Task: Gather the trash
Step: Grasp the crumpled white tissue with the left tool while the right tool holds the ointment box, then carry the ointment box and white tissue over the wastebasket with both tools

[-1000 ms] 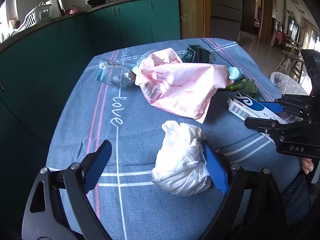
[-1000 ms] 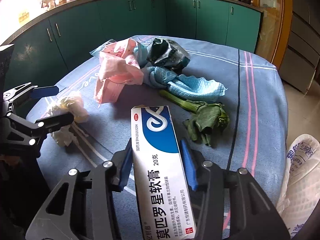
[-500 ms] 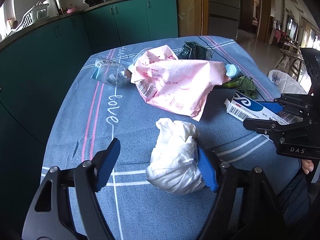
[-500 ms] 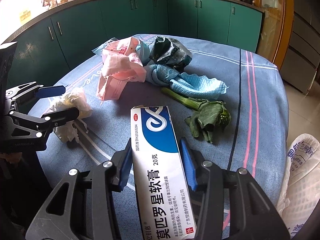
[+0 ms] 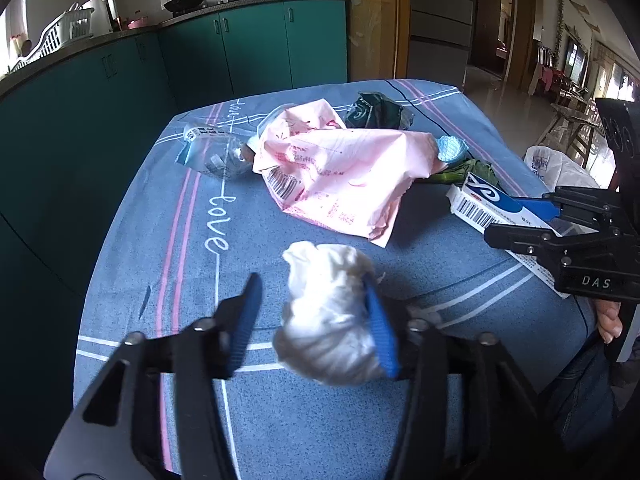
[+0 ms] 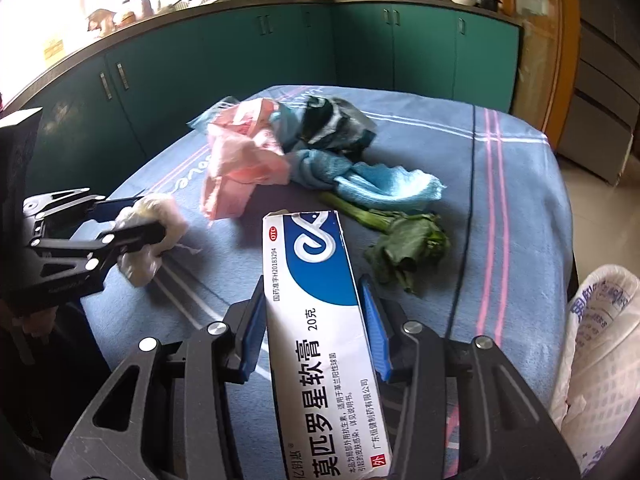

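A crumpled white tissue wad (image 5: 324, 320) lies on the blue tablecloth (image 5: 160, 280) between the jaws of my left gripper (image 5: 312, 280). Those jaws are closing; the right pad touches the wad, while a small gap shows at the left pad. The right wrist view has the same gripper (image 6: 132, 218) at the left around the wad (image 6: 160, 216). My right gripper (image 6: 313, 282) is shut on a blue-and-white ointment box (image 6: 312, 240), held just above the cloth. The left wrist view shows that box (image 5: 480, 200) at the right.
More trash lies mid-table: a pink plastic bag (image 5: 340, 168), a clear bag (image 5: 212, 152), a dark green bag (image 5: 376, 110), a blue cloth (image 6: 380, 180) and a leafy green stalk (image 6: 404, 240). A white sack (image 6: 596, 340) hangs beside the table's right edge. Teal cabinets (image 6: 240, 60) stand behind.
The left jaws have narrowed steadily around the tissue wad, the left finger sliding in toward it. The right gripper has kept hold of the box and hardly moved.
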### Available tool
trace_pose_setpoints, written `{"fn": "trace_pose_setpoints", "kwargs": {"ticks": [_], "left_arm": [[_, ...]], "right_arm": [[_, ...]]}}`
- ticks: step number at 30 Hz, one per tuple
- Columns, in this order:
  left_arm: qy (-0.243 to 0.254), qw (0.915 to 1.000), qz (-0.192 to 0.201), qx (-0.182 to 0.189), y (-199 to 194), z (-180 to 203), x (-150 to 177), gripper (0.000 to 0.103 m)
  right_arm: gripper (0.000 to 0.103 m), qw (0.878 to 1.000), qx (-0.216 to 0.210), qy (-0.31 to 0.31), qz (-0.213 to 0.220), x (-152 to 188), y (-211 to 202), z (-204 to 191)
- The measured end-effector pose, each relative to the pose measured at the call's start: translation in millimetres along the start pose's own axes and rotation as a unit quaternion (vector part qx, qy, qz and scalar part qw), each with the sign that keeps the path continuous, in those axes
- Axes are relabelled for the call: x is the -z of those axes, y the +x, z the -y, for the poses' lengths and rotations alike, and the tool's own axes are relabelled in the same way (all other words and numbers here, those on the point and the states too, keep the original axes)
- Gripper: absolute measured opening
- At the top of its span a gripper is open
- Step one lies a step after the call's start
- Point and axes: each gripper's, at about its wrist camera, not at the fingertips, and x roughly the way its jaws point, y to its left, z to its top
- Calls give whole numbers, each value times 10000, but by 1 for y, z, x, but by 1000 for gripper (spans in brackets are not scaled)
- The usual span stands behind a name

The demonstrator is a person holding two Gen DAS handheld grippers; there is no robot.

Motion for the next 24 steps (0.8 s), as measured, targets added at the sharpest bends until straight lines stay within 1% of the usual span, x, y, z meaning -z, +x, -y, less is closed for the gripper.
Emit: {"fn": "trace_pose_setpoints", "kwargs": {"ticks": [4,6,8,12,13,16,17,20,24], "left_arm": [[-168,9997,-109,119,4,-5,0,59],[-205,9996,-141,110,5,-6,0,61],[-200,9996,-146,95,6,-6,0,64],[-84,9998,-178,95,9,0,1,64],[-36,9998,-191,109,9,2,1,62],[125,9995,-216,167,10,10,3,45],[155,9995,-217,180,10,12,3,42],[178,9995,-185,172,9,12,4,38],[148,9996,-150,168,8,11,4,36]], "right_arm": [[44,9999,23,108,-45,1,2,6],[44,9999,46,125,-51,1,1,7],[44,9999,61,142,-59,1,1,8],[44,9997,130,133,-127,3,3,8],[44,9997,150,127,-153,3,4,8],[44,9996,204,90,-179,4,5,6],[44,9996,212,79,-176,4,5,6],[44,9996,211,72,-171,4,5,5],[44,9995,225,85,-179,3,6,5]]}}
